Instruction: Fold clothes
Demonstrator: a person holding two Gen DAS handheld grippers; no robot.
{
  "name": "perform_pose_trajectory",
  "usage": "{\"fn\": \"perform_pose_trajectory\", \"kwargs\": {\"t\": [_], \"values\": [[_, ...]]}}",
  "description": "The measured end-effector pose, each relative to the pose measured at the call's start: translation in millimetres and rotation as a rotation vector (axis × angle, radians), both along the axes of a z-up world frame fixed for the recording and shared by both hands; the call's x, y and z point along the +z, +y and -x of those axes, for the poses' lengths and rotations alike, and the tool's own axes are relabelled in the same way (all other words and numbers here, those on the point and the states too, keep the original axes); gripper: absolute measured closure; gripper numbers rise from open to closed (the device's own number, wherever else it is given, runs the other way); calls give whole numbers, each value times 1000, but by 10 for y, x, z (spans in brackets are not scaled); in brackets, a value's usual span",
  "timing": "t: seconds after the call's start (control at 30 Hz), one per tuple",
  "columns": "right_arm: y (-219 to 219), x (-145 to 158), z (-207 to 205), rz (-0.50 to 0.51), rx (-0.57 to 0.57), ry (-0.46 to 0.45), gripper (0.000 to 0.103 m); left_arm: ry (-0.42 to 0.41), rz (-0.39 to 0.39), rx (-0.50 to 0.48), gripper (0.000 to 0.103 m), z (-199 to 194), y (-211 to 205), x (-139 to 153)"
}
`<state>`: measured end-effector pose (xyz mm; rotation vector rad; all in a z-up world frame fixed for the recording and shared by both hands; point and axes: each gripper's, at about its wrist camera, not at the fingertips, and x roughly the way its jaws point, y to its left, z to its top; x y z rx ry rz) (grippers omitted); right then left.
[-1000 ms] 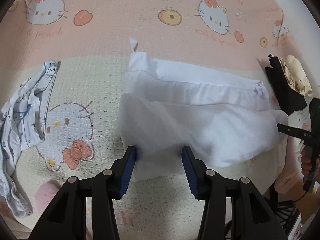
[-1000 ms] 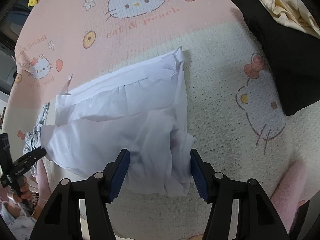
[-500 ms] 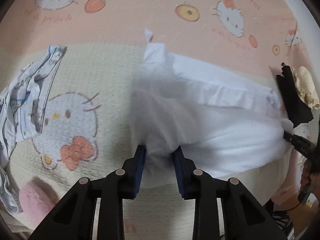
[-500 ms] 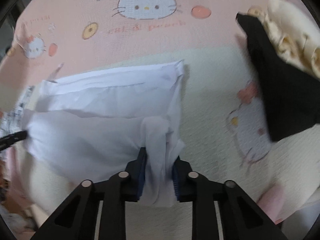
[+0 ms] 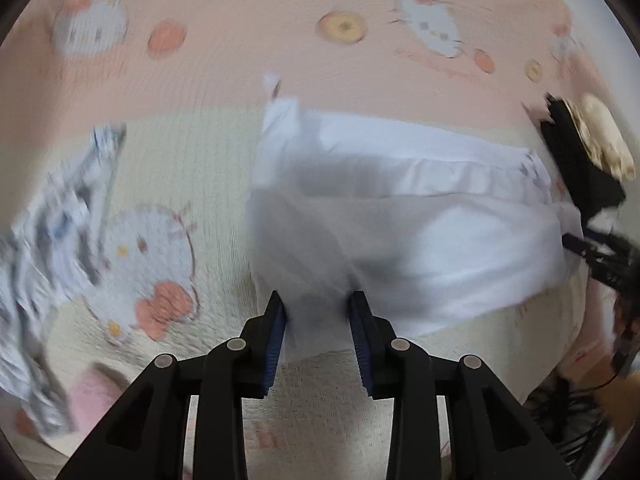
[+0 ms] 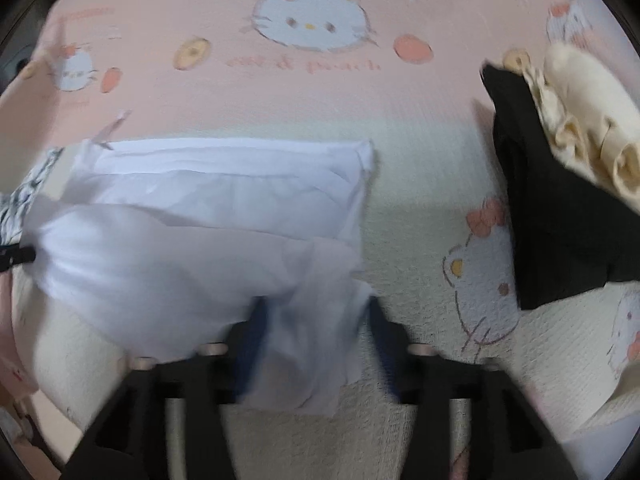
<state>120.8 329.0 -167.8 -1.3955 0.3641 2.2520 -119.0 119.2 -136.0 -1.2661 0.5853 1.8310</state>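
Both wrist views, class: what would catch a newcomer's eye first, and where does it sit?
The white garment fills the middle of both views, lying on a pink and cream cat-print blanket, its near edge between the fingers of the left gripper and right gripper. A black cloth topped with a cream ruffled piece sits to the right; a blue-patterned garment lies to the left.

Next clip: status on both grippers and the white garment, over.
Left hand-held gripper and right hand-held gripper each shut on white garment near edge. Black cloth lies right, apart. Frames blurred.
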Motion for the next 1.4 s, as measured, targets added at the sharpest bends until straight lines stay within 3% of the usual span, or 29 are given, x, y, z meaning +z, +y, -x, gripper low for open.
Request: {"fn": "perform_pose_trajectory", "kwargs": {"t": [0.1,0.23,0.33,0.43,0.6,0.7,0.87,1.03,1.13,1.4], "values": [[-213,161,0,-91,67,-13,35,126,24,-82,58,-255,23,223],[-515,300,-14,-229,212,-62,34,339,112,-220,57,-653,33,368],[-771,331,-47,-352,330,-114,33,546,215,-336,57,-969,21,385],[-930,324,-107,-445,413,-164,33,631,287,-424,57,-1110,55,343],[-1052,247,-124,-513,467,-225,33,783,411,-557,57,-1301,75,102],[-1181,142,-137,-620,523,-239,32,898,421,-623,57,-1397,47,-125],[-1442,-168,-165,-765,648,-302,28,941,442,-664,57,-1465,-5,-486],[-1701,-426,-292,-898,784,-352,28,1044,475,-737,56,-1569,-56,-746],[-1760,-545,-350,-1024,821,-370,24,1061,489,-749,36,-1550,-71,-808],[-1625,-712,-281,-1082,797,-426,23,1191,487,-805,28,-1571,-87,-947]]}}
